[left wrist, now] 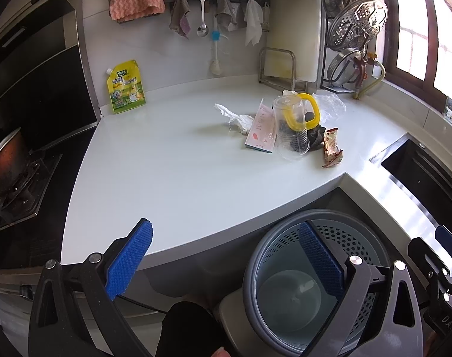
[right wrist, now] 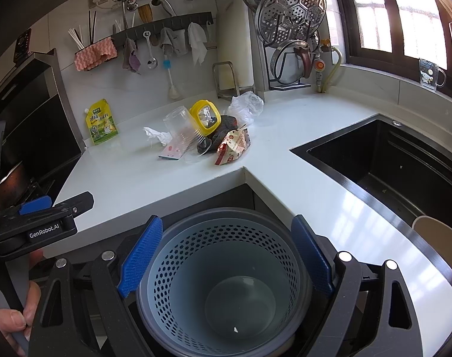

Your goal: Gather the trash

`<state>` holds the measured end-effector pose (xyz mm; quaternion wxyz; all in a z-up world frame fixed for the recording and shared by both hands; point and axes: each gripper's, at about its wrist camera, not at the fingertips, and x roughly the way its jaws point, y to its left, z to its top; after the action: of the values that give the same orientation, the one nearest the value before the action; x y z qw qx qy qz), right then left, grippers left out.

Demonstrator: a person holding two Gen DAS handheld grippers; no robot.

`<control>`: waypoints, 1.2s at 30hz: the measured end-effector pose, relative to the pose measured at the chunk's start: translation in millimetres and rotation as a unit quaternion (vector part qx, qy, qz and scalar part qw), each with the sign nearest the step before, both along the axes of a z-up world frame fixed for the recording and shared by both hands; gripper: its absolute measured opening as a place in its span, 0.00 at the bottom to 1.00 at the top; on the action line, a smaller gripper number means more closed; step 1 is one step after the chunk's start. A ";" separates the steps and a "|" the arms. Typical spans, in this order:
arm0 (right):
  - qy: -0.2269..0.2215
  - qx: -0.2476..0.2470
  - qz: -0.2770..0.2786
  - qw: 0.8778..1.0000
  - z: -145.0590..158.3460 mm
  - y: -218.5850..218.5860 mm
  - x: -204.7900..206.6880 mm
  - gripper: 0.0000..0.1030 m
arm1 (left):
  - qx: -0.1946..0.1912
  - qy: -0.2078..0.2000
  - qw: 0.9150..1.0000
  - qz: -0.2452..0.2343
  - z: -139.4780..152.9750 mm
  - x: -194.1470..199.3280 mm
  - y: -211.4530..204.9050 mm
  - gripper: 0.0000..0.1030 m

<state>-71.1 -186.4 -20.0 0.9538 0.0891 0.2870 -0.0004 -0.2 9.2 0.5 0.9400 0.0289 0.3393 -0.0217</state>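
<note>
- Below the white L-shaped countertop (right wrist: 154,178), at six o'clock, stands a grey perforated plastic bin (right wrist: 226,279).
- Right gripper (right wrist: 226,263) spread wide above it.
- Left gripper (left wrist: 226,263) spread, holding nothing.
- Crumpled wrappers (right wrist: 231,147) at twelve o'clock.

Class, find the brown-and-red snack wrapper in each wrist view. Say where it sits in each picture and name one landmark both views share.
Left wrist view: the snack wrapper lies right of centre on the white counter, right of the clear plastic cup.
Right wrist view: the wrapper sits near the centre, at the counter's inner corner.
Shared landmark: the yellow seasoning pouch against the back wall.
</note>
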 end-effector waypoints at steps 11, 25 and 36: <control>-0.007 -0.003 -0.004 1.000 5.1 2.6 -4.1 0.82 | 0.004 -0.023 1.000 0.002 9.6 -7.9 2.8 0.94; -0.017 -0.004 -0.007 1.000 7.7 2.3 -10.7 0.82 | 0.012 -0.030 0.999 -0.003 10.7 -12.8 -2.0 0.94; -0.012 -0.003 -0.009 1.000 4.9 3.0 -7.1 0.82 | 0.010 -0.020 1.000 -0.001 5.0 -8.1 -2.9 0.94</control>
<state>-78.2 -183.3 -15.1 0.9573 0.0888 0.2749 -0.0086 -8.3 6.3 5.4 0.9463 0.0392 0.3203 -0.0187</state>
